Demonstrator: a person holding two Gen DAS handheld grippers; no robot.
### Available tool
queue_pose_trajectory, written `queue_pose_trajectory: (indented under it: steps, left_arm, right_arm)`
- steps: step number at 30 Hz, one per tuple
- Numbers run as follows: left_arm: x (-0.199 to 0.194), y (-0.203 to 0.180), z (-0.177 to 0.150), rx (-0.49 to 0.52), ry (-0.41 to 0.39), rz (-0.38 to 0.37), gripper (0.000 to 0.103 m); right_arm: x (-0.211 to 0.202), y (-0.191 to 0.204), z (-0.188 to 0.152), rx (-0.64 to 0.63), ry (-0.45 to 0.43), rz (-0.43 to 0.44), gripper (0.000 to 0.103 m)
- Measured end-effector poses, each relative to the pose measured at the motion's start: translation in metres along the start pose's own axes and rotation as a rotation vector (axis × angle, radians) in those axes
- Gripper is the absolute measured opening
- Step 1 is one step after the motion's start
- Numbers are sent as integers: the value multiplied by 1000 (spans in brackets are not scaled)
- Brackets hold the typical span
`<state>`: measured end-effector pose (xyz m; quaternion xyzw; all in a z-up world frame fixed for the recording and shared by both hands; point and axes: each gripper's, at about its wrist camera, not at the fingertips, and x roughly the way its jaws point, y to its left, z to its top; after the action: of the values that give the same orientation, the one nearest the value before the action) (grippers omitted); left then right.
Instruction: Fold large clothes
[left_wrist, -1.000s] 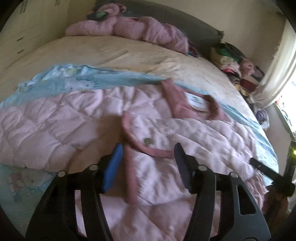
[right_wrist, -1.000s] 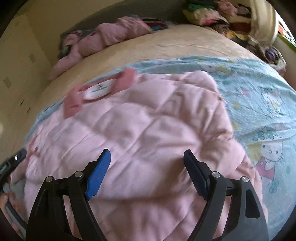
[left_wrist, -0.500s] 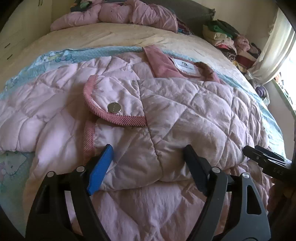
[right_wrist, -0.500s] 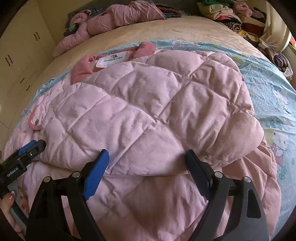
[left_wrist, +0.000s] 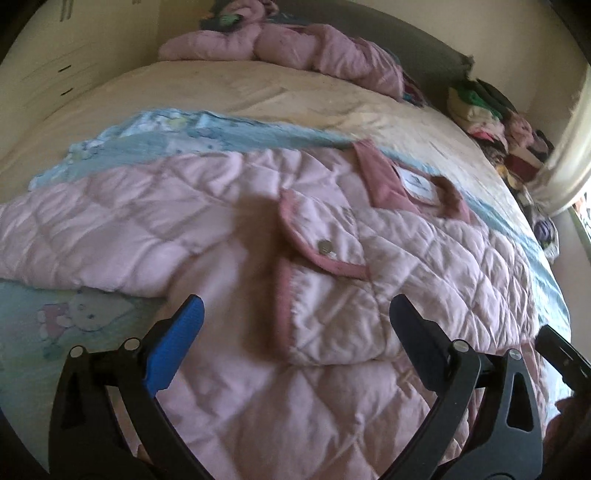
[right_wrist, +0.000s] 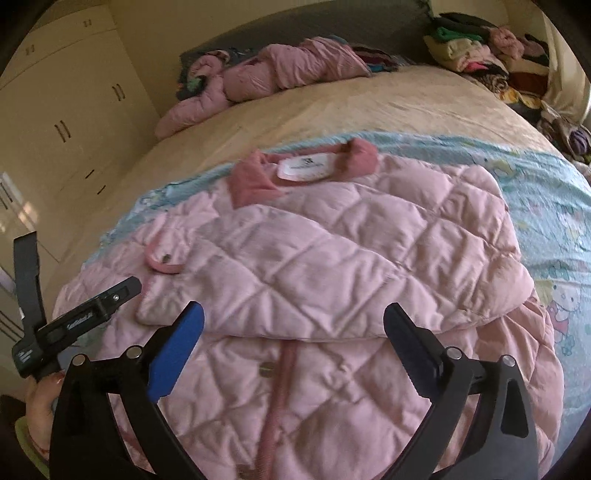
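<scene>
A pink quilted jacket (left_wrist: 388, 295) (right_wrist: 332, 266) lies on the bed with its far sleeve folded across the body. A darker pink collar (right_wrist: 255, 177) with a white label shows at the far end. A cuff with a metal snap (left_wrist: 325, 245) lies on top. My left gripper (left_wrist: 295, 325) hovers over the folded sleeve's near edge, its jaws opening wide with nothing pressed between them. My right gripper (right_wrist: 293, 332) hangs above the jacket's lower half, jaws also opening and empty. The left gripper (right_wrist: 81, 321) also shows at the left of the right wrist view, with a hand below it.
A light blue cartoon-print sheet (right_wrist: 554, 229) lies under the jacket on a cream bedspread (left_wrist: 258, 96). Another pink quilted garment (right_wrist: 280, 70) lies by the grey headboard. Stacked clothes (right_wrist: 476, 51) sit at the far right. Cream wardrobe doors (right_wrist: 62, 110) stand left.
Both grippers have opened wider and drawn back from the jacket. The sleeve that the left gripper was on now lies folded across the body, released.
</scene>
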<state>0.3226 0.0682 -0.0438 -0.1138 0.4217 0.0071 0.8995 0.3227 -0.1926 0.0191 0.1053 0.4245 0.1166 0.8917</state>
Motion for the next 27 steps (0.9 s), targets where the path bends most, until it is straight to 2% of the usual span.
queue_pose_trajectory:
  steps: [3, 11, 15, 27]
  left_arm:
    - [-7, 14, 6, -22, -17, 16, 94]
    - [-24, 73, 18, -157, -57, 88, 94]
    - [-29, 99, 21, -215, -63, 99, 94]
    - [-41, 172, 18, -372, -87, 195, 94]
  right_arm:
    - [-6, 14, 3, -21, -22, 14, 97]
    - [-6, 56, 14, -69, -63, 60, 97]
    - [-2, 82, 20, -101, -69, 88, 97]
    - [14, 162, 33, -202, -67, 182, 97]
